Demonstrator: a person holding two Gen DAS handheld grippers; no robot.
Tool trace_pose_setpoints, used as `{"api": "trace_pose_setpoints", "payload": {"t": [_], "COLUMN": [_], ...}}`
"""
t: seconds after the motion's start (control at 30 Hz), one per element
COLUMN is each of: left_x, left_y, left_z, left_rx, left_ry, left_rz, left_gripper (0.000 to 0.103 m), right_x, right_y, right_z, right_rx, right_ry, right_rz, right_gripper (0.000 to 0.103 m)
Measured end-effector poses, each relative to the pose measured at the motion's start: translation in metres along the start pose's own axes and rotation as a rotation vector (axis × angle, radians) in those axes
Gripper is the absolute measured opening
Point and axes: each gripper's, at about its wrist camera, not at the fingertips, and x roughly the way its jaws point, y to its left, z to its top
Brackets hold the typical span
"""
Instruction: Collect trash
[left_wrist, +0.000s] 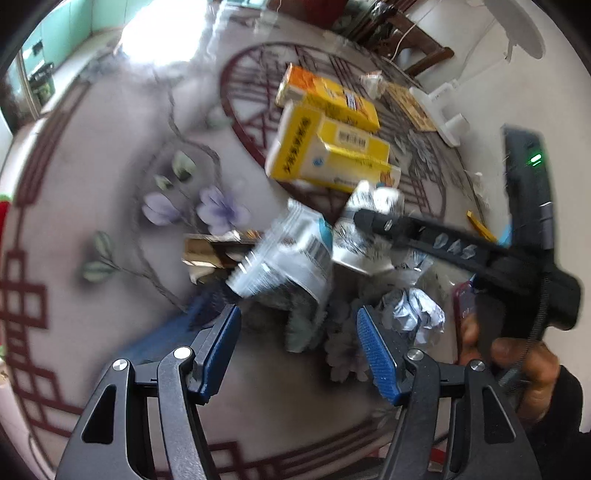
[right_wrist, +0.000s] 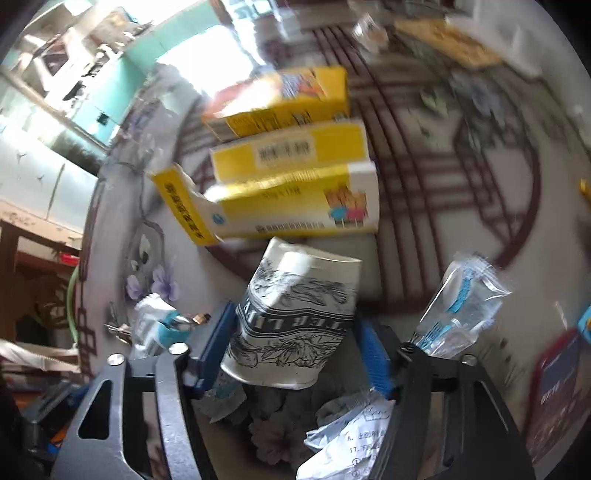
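A white paper cup (right_wrist: 295, 314) with black flower print lies on its side, dented, between my right gripper's (right_wrist: 295, 317) blue pads, which press on both its sides. In the left wrist view the cup (left_wrist: 369, 199) shows behind one black finger (left_wrist: 406, 229) of that gripper. My left gripper (left_wrist: 298, 312) hangs open just short of a white-and-blue wrapper (left_wrist: 291, 251), with nothing between its pads. Crumpled paper (left_wrist: 417, 314) lies to its right. Several yellow boxes (right_wrist: 295, 184) are piled beyond the cup.
The round table (left_wrist: 74, 184) has a flower and dark red lattice print. A gold foil wrapper (left_wrist: 210, 251), a clear plastic bag (right_wrist: 461, 299), a printed paper sheet (right_wrist: 351, 432) and a dark red packet (right_wrist: 554, 387) lie around. A hand (left_wrist: 517, 362) holds the right gripper.
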Motion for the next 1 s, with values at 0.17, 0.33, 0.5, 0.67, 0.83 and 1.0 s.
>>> {"api": "trace_pose_setpoints", "payload": {"t": [0.17,0.33,0.5,0.67,0.83,1.0], "left_x": [0.023,0.031,0.013,-0.024,-0.052,-0.054], "left_y": [-0.001,0.004,0.001,0.001,0.009,0.012], "left_z": [0.002,0.003,0.006,0.011,0.015,0.009], "left_rx": [-0.044,-0.062,-0.018,0.019,0.030,0.072], "left_ry": [0.029,0.036,0.000,-0.099,-0.166,-0.116], "left_rz": [-0.013,-0.043,-0.052,-0.050,-0.042,-0.052], "left_gripper": [0.064,0.026,0.004,0.000,0.000,0.008], "right_x": [-0.011,-0.023,-0.034,-0.046,-0.055,-0.058], "right_y": [-0.012,-0.024,-0.025,-0.004,0.018,0.020], "right_z": [0.001,0.004,0.010,0.017,0.020,0.022], "right_rx": [0.000,0.012,0.030,-0.002,-0.049,-0.047], "right_ry": [-0.014,-0.034,-0.062,-0.109,-0.143,-0.164], "right_rz": [0.025,0.025,0.039,0.053,0.067,0.054], "right_gripper": [0.057,0.057,0.057,0.057,0.057,0.057]}}
